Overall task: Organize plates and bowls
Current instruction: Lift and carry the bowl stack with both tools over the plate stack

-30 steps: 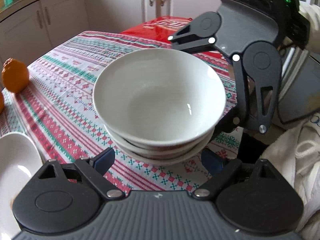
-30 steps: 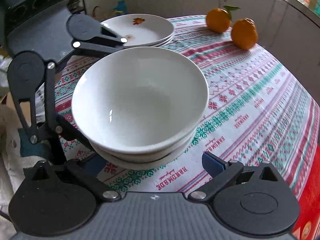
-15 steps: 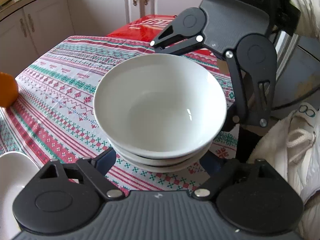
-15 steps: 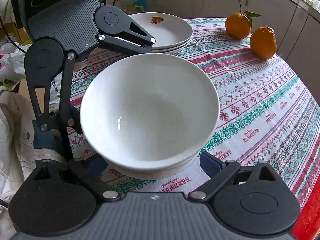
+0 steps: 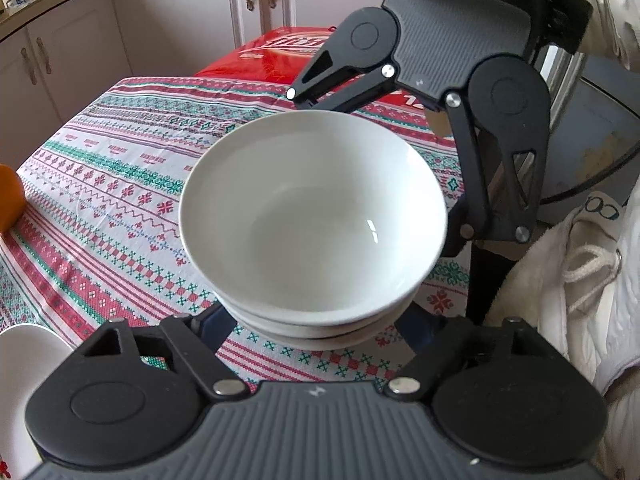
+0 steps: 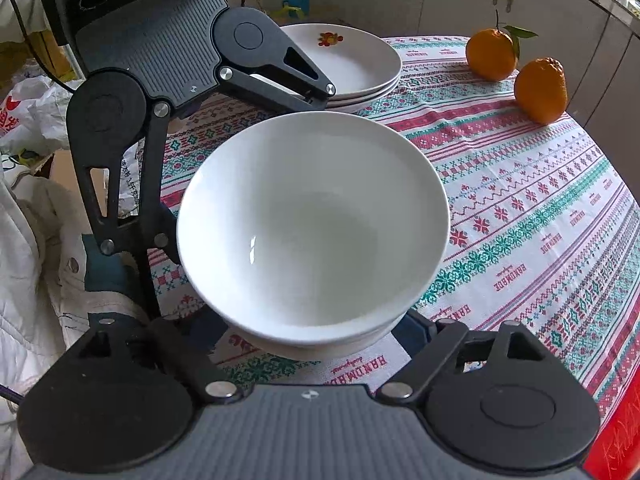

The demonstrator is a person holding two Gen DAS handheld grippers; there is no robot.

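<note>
Black-framed and blue-padded, your left gripper (image 5: pixel 316 318) has its two fingers spread wide to either side of the stack of bowls (image 5: pixel 314 224), the pads tucked low beside the bottom bowl where the white rims hide them, so you cannot tell whether they press the china or merely flank it. Your right gripper (image 6: pixel 316 320) faces it from the opposite side of the same stack, its fingers likewise splayed around the lowest bowl with their tips hidden under the rim; whether it is clenched on the bowls cannot be read either. Each tool shows in the other's view, its black linkage arms reaching down past the far rim. The stack is three white bowls nested together, upright and empty, sitting near the edge of the tablecloth (image 6: pixel 520 216), a white cloth banded in red and green cross-stitch patterns. In the right wrist view, the stack of plates (image 6: pixel 360 68) lies beyond the bowls, the top one bearing a small red flower motif, and two oranges (image 6: pixel 541 90) sit well apart to the far right. In the left wrist view, a red box (image 5: pixel 272 54) lies beyond the cloth's far end, with pale cabinet doors (image 5: pixel 188 12) behind it, and a white garment (image 5: pixel 580 280) bunches at the right.
</note>
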